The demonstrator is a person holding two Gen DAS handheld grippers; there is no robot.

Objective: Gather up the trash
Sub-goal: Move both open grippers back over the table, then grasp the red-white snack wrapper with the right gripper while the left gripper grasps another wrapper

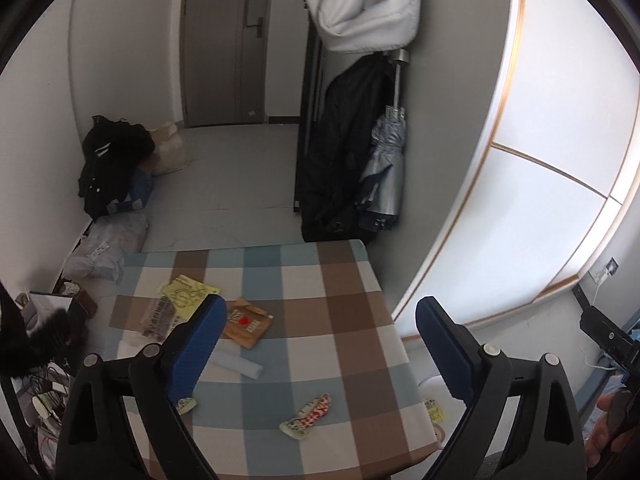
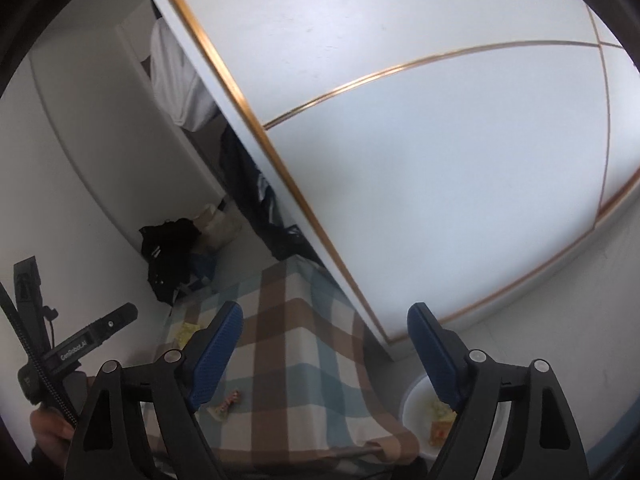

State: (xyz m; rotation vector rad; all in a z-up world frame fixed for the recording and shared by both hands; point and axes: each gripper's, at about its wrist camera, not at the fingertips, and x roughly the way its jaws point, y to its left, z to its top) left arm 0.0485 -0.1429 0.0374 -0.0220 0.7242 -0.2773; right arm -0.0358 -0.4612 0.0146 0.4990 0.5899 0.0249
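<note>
A: The left gripper (image 1: 316, 322) stands wide, nothing between its blue pads (image 1: 198, 344) — it hangs above the desk (image 1: 348, 280) with the checked cloth.

B: And the right gripper (image 2: 325, 334)?

A: Also spread wide and empty. It points past the desk's right edge, toward the white wardrobe (image 2: 420, 128) with the gold trim.

B: Where is the trash?

A: Most lies on the desk. A yellow wrapper (image 1: 188, 292) sits near the far left corner, a clear printed bag (image 1: 156, 320) just beside it, and a brown packet (image 1: 248, 322) with a red mark toward the middle. A pale white tube-like piece (image 1: 240, 364) lies nearer, partly behind the left finger. A red-and-white crumpled wrapper (image 1: 308, 416) lies close to the front edge, and a small scrap (image 1: 186, 404) shows under the left finger.

B: Anything off the desk?

A: A white bin (image 2: 416, 404) on the floor at the desk's right side — yellowish and orange wrappers (image 2: 440, 420) lie inside it.

B: Is the person visible?

A: Only a hand (image 2: 52, 424) at the left of the right wrist view, gripping the other tool's handle.
</note>
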